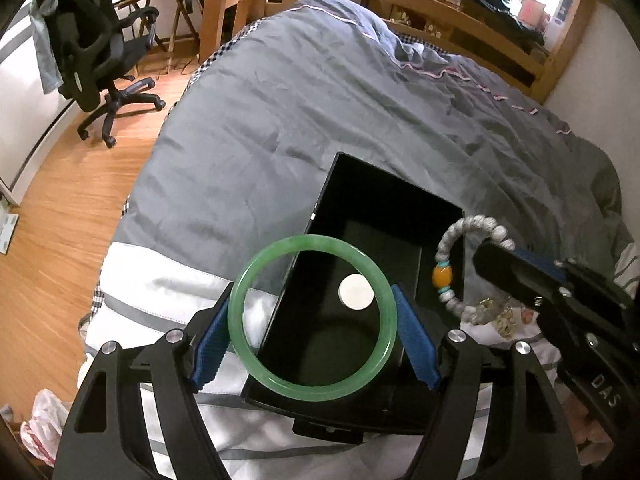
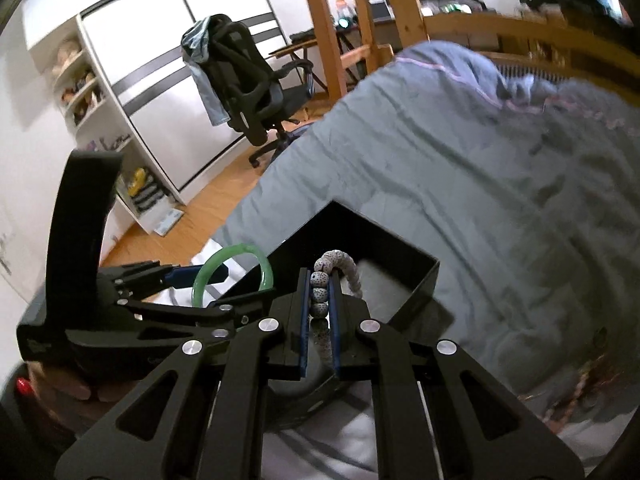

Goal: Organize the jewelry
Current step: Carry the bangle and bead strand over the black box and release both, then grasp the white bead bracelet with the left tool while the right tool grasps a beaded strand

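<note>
the left gripper (image 1: 313, 334) pinches a green jade bangle (image 1: 313, 318) and the right gripper (image 2: 320, 312) has a speckled bead bracelet (image 2: 320, 298) between its pads; both hang above the open black box (image 1: 400, 216), which looks nearly empty. more jewelry (image 1: 500, 316) lies beside it, unsorted.

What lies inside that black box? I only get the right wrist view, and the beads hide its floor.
Observer: A white round disc lies in the black box.
Visitor: Is the bead string all grey?
Observer: No, the beaded bracelet carries one amber bead between turquoise spacers.
Visitor: And the green ring?
Observer: The green bangle is a whole circle, clamped between the blue pads of the left gripper.
</note>
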Tool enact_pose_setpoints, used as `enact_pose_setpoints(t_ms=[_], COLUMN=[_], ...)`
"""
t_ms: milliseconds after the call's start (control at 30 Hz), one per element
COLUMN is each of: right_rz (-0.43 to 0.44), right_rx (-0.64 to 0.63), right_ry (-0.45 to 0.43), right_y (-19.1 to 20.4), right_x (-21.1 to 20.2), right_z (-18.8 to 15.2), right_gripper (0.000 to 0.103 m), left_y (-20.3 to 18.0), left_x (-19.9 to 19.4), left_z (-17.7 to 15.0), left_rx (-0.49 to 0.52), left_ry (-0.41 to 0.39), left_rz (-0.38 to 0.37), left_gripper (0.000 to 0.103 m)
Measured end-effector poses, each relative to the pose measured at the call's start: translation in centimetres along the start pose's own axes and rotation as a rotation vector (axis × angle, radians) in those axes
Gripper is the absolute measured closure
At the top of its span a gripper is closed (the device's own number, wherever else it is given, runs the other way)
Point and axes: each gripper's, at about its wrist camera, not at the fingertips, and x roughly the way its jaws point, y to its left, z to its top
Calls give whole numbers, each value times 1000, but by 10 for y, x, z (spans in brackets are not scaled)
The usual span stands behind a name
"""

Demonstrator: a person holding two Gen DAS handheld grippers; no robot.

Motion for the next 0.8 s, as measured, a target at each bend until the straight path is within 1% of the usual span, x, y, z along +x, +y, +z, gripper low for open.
enact_pose_setpoints(t_ms=[33,67,100,133,200,267,300,400,433,500,600,700,800], right_rz=[6,1,-8,-9,20,32,52,54,58,76,88,52,-58], right_rx=[20,22,21,24,45,43,36,-3,-25,-51,-65,-55,-19], right_ry=[11,2,-11,-21,-30,-52,-58,-66,-65,-59,-27,-32,-30], right_y=[-2,-2,-2,-4,-7,-7,-6,4,9,17,24,21,3], right_x=[1,-1,-4,-6,-13,-22,-26,-31,-31,-29,-21,-22,-23], right_z=[1,1,1,1,2,3,4,7,9,11,15,15,14], right_gripper=[71,57,47,43,29,24,24,24,24,24,24,21,20], left_y=[2,4,6,9,13,16,16,19,23,30,38,40,36], left_x=[-1,-4,-7,-12,-19,-26,-27,-36,-42,-49,-47,-37,-35], left_z=[0,1,1,2,3,2,3,4,3,5,5,5,5], left_rx=[-8,-18,-26,-41,-66,-94,-100,-133,-152,-182,-212,-223,-203], left_ry=[-5,-21,-40,-67,-96,-128,-137,-185,-211,-238,-230,-181,-170], left_rz=[-8,-10,-6,-4,-33,-50,-50,-47,-45,-43,-23,-33,-30], left_gripper=[23,20,17,17,14,12,11,11,11,11,11,10,11])
